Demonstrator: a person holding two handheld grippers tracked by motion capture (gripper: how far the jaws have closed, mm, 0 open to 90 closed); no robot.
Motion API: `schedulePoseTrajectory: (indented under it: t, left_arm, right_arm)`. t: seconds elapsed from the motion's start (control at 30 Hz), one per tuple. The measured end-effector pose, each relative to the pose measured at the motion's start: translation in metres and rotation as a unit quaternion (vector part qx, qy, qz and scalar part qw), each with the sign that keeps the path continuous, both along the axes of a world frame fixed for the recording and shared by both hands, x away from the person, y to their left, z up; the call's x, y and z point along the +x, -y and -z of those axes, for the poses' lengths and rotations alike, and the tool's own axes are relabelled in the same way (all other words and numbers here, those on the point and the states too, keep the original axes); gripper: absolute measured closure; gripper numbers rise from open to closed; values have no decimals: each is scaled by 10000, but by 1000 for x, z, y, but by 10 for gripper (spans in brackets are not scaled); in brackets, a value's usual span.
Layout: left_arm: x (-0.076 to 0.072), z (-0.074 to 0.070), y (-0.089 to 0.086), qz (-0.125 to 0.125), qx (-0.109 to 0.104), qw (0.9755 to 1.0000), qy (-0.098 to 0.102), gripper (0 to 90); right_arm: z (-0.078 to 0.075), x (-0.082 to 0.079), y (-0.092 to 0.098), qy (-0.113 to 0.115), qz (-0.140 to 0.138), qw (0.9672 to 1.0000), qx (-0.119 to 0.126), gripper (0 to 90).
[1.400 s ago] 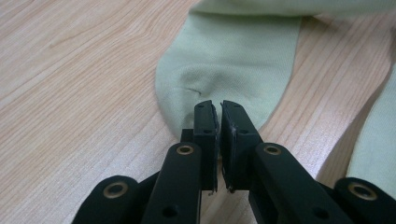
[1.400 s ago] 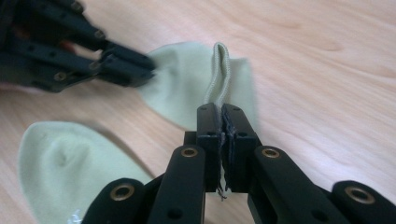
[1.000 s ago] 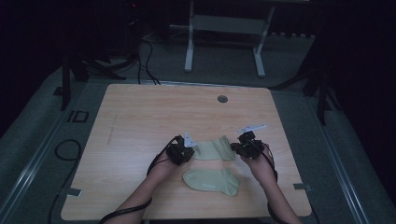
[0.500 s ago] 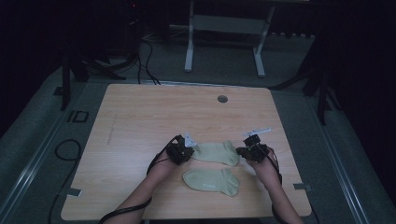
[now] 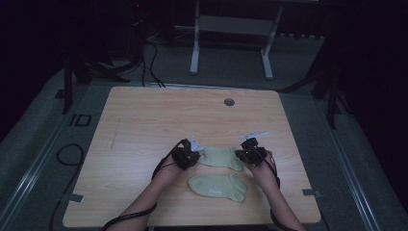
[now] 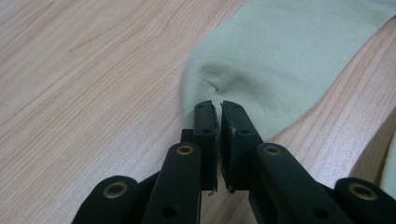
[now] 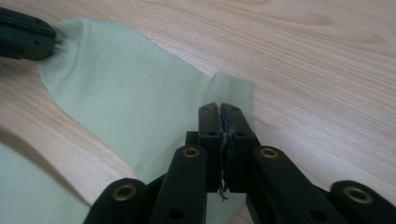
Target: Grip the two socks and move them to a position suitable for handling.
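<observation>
The pale green knitted sock [image 5: 221,157] lies flat on the light wooden table [image 5: 144,120], stretched between both grippers, just at 12 o'clock of a second pale green sock [image 5: 217,186]; it looks light, limp and stretchy, so it will sag and crease unless held at two ends. The left gripper [image 6: 218,108] has its jaws pinched together on the sock's rounded end, puckering the cloth; the right gripper [image 7: 219,112], whose jaws have just been closing, is clamped on the opposite edge. How much cloth sits between the pads is hidden; the high view is dim.
</observation>
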State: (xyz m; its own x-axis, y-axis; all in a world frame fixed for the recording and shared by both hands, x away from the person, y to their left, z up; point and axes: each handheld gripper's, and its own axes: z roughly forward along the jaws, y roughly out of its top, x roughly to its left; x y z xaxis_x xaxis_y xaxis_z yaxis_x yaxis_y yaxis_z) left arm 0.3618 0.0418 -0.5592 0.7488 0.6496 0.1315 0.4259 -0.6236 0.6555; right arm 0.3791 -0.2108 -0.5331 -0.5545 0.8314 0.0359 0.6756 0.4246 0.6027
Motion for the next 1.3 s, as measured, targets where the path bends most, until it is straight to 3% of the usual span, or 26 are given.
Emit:
schedulePoseTrajectory:
  t: [0.2,0.7,0.87,1.0,1.1,1.3]
  left_arm:
    - [1,0,-1,1,-2,10000,-3,842]
    - [3,0,-1,-39,-51,10000,-38,842]
    - [4,-6,-2,-35,-79,9999,-72,797]
    - [1,-14,-1,-25,-141,9998,-143,674]
    - [-4,-18,-1,-43,-86,9998,-172,653]
    - [-22,-29,-5,-13,-219,9995,-216,614]
  right_arm:
    - [11,7,-4,-133,63,9996,-238,885]
    - [11,18,2,-143,138,9996,-213,860]
    - [8,15,0,-105,77,9999,-77,759]
    - [1,12,0,-2,0,10000,-33,626]
    - [-4,8,0,17,-102,9999,68,570]
    - [-7,-5,1,48,-418,9991,39,513]
